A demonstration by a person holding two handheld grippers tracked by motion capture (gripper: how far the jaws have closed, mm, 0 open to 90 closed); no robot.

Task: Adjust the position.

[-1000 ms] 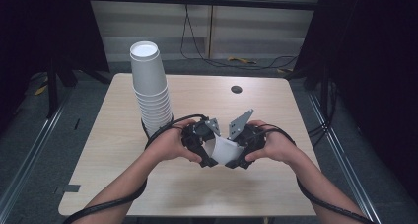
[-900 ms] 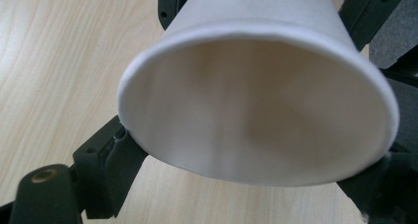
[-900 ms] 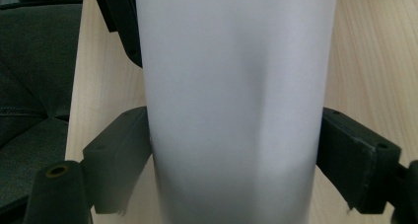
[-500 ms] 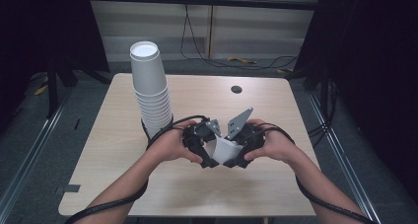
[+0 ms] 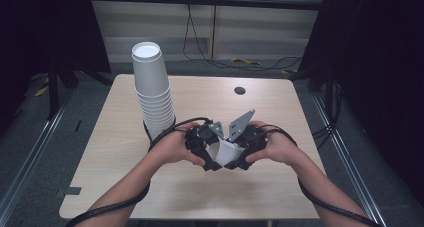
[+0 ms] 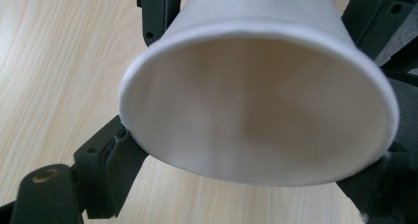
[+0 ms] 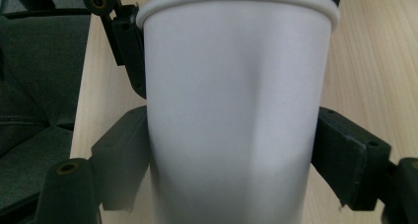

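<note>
Both grippers gripped one white paper cup near the table's front edge. The right gripper's jaws had just been closing, pinching its dented wall; the left gripper clamped its rim.

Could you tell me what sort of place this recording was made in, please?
Probably a lab or test room set up for recording: a plain wooden table stands between dark curtains, cables run along the back wall, and a stack of paper cups serves as practice material.
</note>
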